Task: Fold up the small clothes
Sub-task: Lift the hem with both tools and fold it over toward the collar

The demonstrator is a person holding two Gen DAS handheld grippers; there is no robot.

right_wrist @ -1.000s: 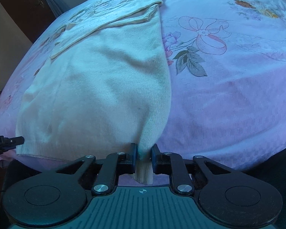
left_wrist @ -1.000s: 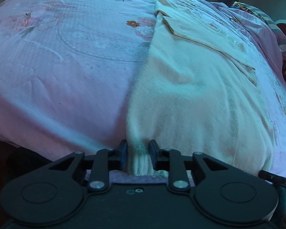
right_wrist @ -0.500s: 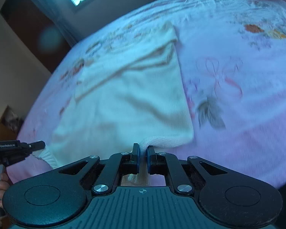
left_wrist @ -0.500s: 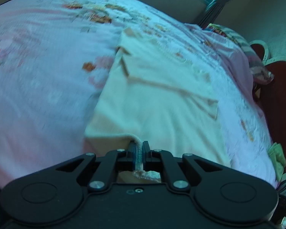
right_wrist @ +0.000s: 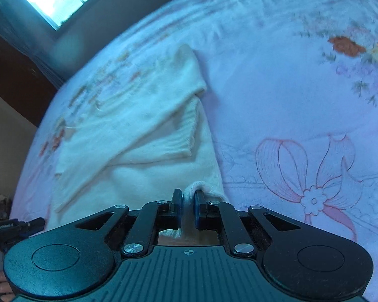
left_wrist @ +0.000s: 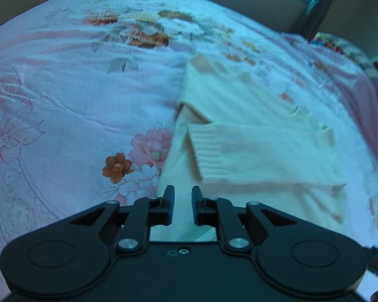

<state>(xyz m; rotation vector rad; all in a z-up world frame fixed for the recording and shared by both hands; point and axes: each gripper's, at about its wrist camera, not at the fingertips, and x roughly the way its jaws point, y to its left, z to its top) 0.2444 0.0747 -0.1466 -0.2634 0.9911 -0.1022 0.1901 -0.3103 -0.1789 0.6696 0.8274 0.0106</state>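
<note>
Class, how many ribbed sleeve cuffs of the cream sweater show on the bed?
1: the cuff lies across the sweater, ahead of the grippers. The other sleeve's may be hidden.

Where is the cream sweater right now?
The cream sweater lies on the pink floral bedspread, sleeves folded across it, its near hem pinched in the right gripper.

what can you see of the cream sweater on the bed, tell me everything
The cream sweater looks like a soft knit with ribbed cuffs and hem. It lies on the pink floral bedspread, sleeves folded across its body, one ribbed cuff on top. The right gripper pinches a bunched bit of its near edge. The left gripper hangs above the cloth, jaws opening with nothing pinched.
</note>
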